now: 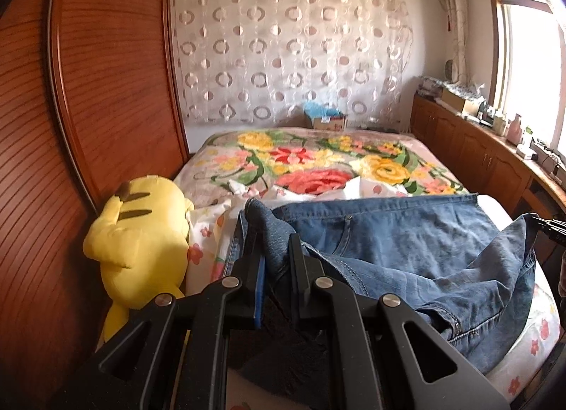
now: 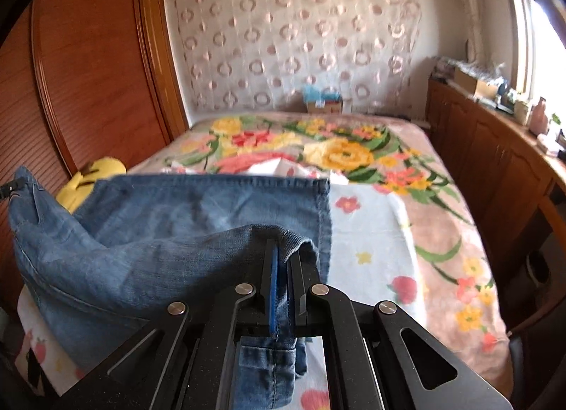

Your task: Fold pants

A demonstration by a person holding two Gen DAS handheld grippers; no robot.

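Blue denim pants [image 1: 399, 233] lie across the near end of the bed [image 1: 318, 159], with part of them lifted off it. My left gripper [image 1: 274, 233] is shut on a bunched denim corner at the pants' left side. In the right wrist view the pants [image 2: 169, 229] stretch leftward, and my right gripper [image 2: 283, 243] is shut on a thin denim edge at their right end, with a hemmed piece hanging below the jaws. The right gripper's tip [image 1: 550, 227] shows at the right edge of the left wrist view, holding up the raised denim.
A yellow plush toy [image 1: 141, 233] rests against the wooden wardrobe [image 1: 88, 109] at the bed's left side. A floral blanket [image 2: 353, 151] covers the far half of the bed. Wooden cabinets [image 1: 477, 148] carrying clutter run along the right under the window. A small box [image 1: 329, 120] sits at the headboard wall.
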